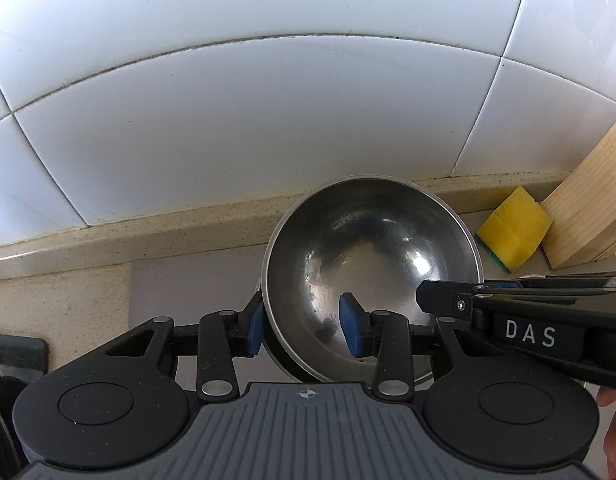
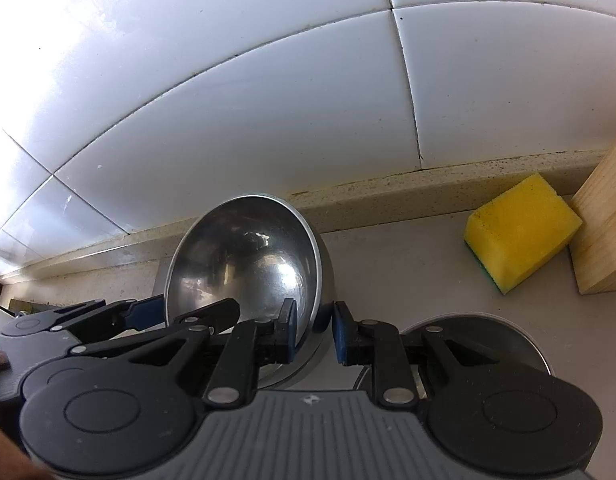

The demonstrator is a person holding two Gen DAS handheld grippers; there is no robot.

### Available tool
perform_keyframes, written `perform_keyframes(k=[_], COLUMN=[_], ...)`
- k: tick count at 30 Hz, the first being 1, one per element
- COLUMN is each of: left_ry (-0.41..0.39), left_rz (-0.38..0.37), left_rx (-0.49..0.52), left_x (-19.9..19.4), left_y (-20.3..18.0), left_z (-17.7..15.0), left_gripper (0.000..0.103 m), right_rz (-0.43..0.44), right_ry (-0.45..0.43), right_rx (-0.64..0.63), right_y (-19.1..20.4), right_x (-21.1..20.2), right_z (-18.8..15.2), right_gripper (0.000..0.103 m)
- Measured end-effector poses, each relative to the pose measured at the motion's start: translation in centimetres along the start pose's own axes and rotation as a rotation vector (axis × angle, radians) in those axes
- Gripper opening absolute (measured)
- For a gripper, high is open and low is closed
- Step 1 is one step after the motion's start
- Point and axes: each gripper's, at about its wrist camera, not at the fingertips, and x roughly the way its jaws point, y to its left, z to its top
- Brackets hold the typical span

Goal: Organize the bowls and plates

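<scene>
Left wrist view: left gripper (image 1: 304,330) is straddling the near rim of the steel bowl (image 1: 371,256), one blue pad outside, one inside, apparently clamping it. Bowl is sitting tilted on the counter (image 1: 88,304) by the tiled wall (image 1: 268,112), sponge (image 1: 513,232) just beside it.

Right wrist view: right gripper (image 2: 313,330) is pinching the same bowl's (image 2: 244,264) right rim. A second steel dish (image 2: 487,336) is lying beneath its right finger.

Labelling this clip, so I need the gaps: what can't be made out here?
- Right wrist view: round steel piece, mostly hidden behind the right tongs; plate or lid, unclear.
- Both views: wooden block, cut off by the right edge.
- Left wrist view: whether the left tongs pinch the steel bowl; unclear.
</scene>
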Motion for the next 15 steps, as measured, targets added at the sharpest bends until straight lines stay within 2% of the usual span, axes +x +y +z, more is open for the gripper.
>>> perform_keyframes(k=[15], left_ry=[-0.025], left_rz=[0.031], left_rx=[0.009], left_x=[-1.0], left_y=[-0.1], left_z=[-0.1], left_gripper=[0.042], right_rz=[-0.023], right_ry=[-0.021], right_rx=[-0.046], right_y=[1.0], right_x=[0.0], right_z=[-0.2], right_gripper=[0.001])
